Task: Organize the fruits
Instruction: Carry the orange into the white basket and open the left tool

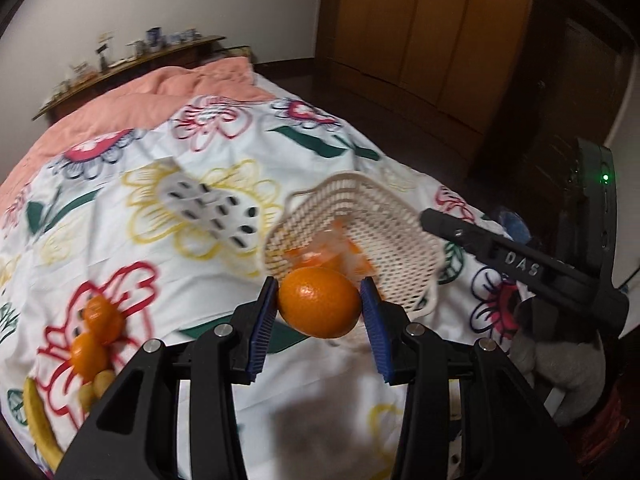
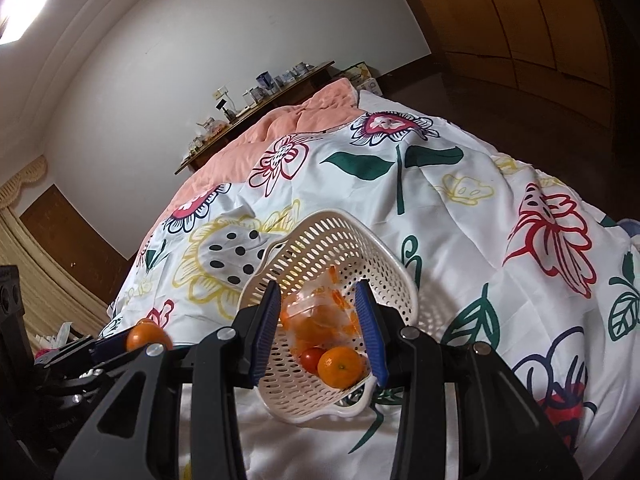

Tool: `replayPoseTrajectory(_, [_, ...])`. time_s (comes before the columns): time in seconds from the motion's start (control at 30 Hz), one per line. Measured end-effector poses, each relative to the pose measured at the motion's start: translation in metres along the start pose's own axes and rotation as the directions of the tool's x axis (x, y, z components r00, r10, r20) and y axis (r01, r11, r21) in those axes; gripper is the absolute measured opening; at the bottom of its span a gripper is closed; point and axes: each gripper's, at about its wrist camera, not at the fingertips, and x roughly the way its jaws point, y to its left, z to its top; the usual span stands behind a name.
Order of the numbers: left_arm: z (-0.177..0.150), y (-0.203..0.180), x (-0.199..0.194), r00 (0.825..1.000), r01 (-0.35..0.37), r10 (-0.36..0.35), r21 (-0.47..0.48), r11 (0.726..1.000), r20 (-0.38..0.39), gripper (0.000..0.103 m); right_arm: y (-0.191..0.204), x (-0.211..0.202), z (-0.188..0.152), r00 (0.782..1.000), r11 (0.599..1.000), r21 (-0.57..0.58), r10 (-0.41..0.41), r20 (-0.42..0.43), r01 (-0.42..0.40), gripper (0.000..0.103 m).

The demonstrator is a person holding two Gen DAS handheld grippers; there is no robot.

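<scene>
Orange mandarin (image 1: 319,309), cream perforated basket (image 1: 394,216), white quilt (image 1: 160,240) (red, yellow, green flower print), blue pads (image 1: 262,326)

White walls (image 2: 240,60), wooden wardrobe (image 1: 420,20).

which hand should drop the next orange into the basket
Left. The left gripper already clamps an orange just short of the basket, while the right gripper is busy gripping its rim, tilting it.

So the bed (image 2: 460,240) has a white cover with big flower and leaf prints, and a pink quilt (image 2: 304,120) bunched up at the far end. Behind that is a wooden shelf (image 2: 260,104) crowded with cups and small stuff. Wooden wardrobe (image 1: 420,32) far right, curtain (image 2: 36,248) on the left.
</scene>
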Motion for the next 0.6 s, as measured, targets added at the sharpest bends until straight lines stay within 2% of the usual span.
replayPoseTrajectory(0.17, [0.005, -0.010, 0.016, 0.998, 0.051, -0.051, -0.009, 0.999, -0.025, 0.044, -0.003, -0.001, 0.000, 1.000, 1.000, 0.008, -0.001, 0.000, 0.001, 0.039])
replayPoseTrajectory(0.2, [0.005, -0.010, 0.016, 0.999, 0.050, -0.050, -0.010, 0.999, -0.021, 0.049, -0.003, -0.002, 0.000, 1.000, 1.000, 0.010, -0.001, 0.001, 0.001, 0.039])
replayPoseTrajectory(0.23, [0.005, -0.010, 0.016, 0.999, 0.044, -0.044, -0.011, 0.999, -0.015, 0.060, -0.003, -0.002, 0.000, 1.000, 1.000, 0.011, -0.001, 0.002, 0.001, 0.039])
replayPoseTrajectory(0.27, [0.004, -0.008, 0.015, 0.999, 0.039, -0.040, -0.015, 0.999, -0.010, 0.064, -0.004, -0.002, 0.000, 1.000, 1.000, 0.012, -0.001, 0.004, 0.001, 0.039])
replayPoseTrajectory(0.37, [0.006, 0.004, 0.011, 0.999, 0.033, -0.033, -0.053, 0.998, 0.001, 0.066, -0.004, -0.003, 0.001, 1.000, 1.000, 0.016, -0.003, 0.007, 0.002, 0.039])
replayPoseTrajectory(0.47, [0.007, 0.015, 0.006, 1.000, 0.018, -0.017, -0.090, 0.996, 0.012, 0.070, -0.002, -0.004, 0.000, 1.000, 1.000, 0.016, -0.001, 0.011, 0.001, 0.040])
replayPoseTrajectory(0.6, [0.009, 0.020, -0.005, 0.997, -0.060, 0.065, -0.091, 0.994, 0.051, 0.081, 0.000, -0.005, 0.001, 1.000, 1.000, 0.017, 0.000, 0.018, -0.001, 0.043])
